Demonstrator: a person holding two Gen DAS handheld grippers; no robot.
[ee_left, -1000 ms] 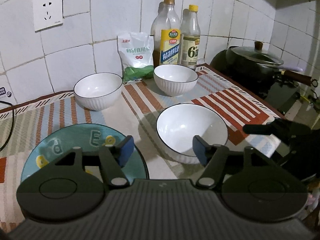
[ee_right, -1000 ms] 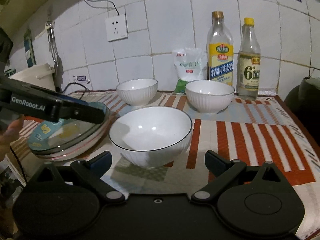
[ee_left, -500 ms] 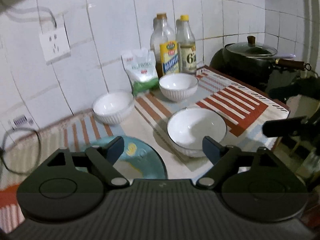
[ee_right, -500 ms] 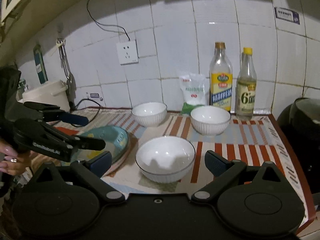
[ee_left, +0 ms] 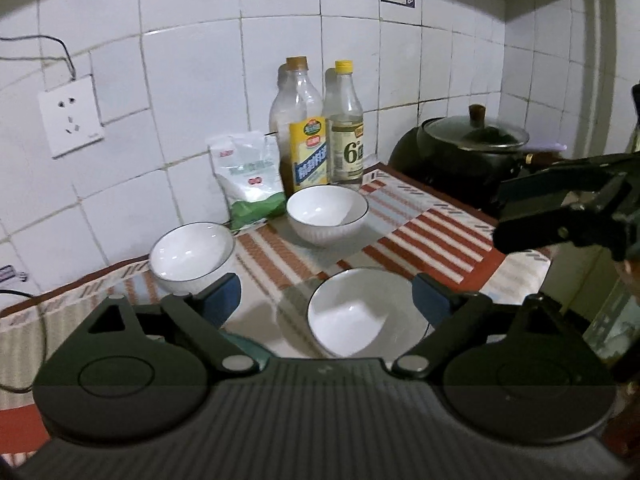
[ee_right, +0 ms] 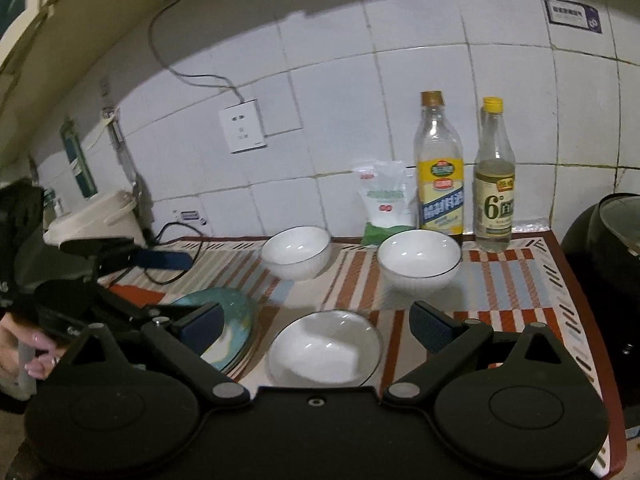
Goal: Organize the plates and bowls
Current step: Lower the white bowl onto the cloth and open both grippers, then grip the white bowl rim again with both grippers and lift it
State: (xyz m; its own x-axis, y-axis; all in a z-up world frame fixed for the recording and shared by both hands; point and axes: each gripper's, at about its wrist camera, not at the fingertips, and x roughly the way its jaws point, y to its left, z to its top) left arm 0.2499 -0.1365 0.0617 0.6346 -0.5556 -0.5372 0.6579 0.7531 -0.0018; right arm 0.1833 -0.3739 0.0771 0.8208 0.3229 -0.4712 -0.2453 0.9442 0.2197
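Note:
Three white bowls with dark rims sit on a striped mat (ee_left: 432, 232): a near bowl (ee_left: 362, 312) (ee_right: 326, 348), a back left bowl (ee_left: 192, 254) (ee_right: 296, 250) and a back right bowl (ee_left: 327, 212) (ee_right: 418, 258). A stack of plates with a teal plate on top (ee_right: 236, 320) lies left of the near bowl. My left gripper (ee_left: 326, 300) is open and empty, held above the counter's front. My right gripper (ee_right: 316, 324) is open and empty, raised above the near bowl. Each gripper shows in the other's view, the right one (ee_left: 560, 212) and the left one (ee_right: 120, 280).
Two bottles (ee_left: 308, 136) (ee_left: 346, 128) and a white and green bag (ee_left: 250, 176) stand at the tiled wall. A black lidded wok (ee_left: 468, 148) sits to the right. A white pot (ee_right: 96, 216) and a cable (ee_right: 172, 260) are at the left. A wall socket (ee_left: 70, 118) is above.
Both grippers have risen and drawn back from the counter, so bowls and plates look smaller and lower. The left gripper's jaws have opened wider. Nothing on the mat has moved.

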